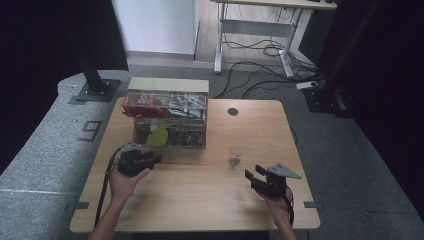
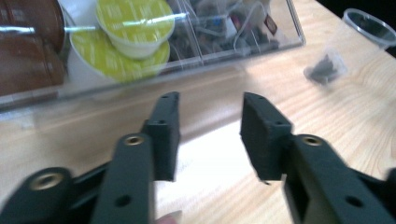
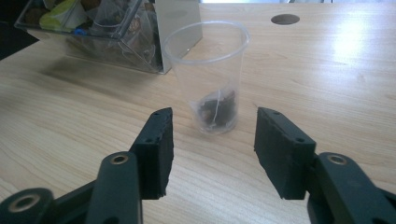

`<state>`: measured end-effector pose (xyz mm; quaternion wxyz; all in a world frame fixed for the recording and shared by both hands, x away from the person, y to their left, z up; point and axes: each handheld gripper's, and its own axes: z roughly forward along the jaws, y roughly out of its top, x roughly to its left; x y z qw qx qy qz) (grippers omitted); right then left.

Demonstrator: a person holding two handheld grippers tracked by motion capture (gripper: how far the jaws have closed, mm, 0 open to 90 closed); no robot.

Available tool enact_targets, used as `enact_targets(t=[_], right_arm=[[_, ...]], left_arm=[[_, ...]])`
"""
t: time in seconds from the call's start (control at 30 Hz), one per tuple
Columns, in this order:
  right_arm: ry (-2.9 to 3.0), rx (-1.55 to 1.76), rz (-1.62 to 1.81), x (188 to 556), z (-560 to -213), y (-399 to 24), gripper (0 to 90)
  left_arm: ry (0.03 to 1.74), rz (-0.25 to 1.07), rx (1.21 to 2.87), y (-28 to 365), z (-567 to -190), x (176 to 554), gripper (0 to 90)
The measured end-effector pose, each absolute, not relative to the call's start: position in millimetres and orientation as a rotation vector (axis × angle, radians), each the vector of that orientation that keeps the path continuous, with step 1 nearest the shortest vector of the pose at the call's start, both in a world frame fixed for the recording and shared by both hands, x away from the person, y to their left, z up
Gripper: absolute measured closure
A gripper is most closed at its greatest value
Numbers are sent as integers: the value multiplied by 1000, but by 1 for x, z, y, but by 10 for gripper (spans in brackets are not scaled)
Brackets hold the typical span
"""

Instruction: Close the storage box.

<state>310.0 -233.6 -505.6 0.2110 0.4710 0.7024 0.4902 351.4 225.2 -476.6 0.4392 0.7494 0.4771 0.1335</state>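
A clear plastic cup (image 1: 234, 159) with a dark tea bag (image 3: 217, 109) at its bottom stands upright on the wooden table (image 1: 200, 195), right of centre. My right gripper (image 1: 252, 172) sits low just in front of the cup (image 3: 208, 74); in the right gripper view the right gripper (image 3: 212, 140) is open with bare table between its pads. My left gripper (image 1: 156, 159) is open too, close to the front of a clear organizer box (image 1: 167, 120). In the left gripper view, the left gripper (image 2: 210, 126) holds nothing, and the cup (image 2: 369, 28) stands far right.
The organizer (image 2: 224, 51) holds yellow-lidded capsules (image 2: 133, 18), brown pods, tea bags and red packets in compartments. A round cable hole (image 1: 233, 111) lies behind the cup. Black stands, a desk frame and floor cables are beyond the table's far edge.
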Motion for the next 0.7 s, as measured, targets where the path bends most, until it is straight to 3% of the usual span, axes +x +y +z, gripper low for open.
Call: enact_targets(t=[0.47, 0.7], right_arm=[[1951, 1318, 1342, 296, -517, -255, 384], [1942, 1390, 1304, 295, -541, -277, 382]], left_arm=[[1178, 355, 1892, 229, -506, 309, 422], [1168, 394, 1944, 224, -525, 294, 423]])
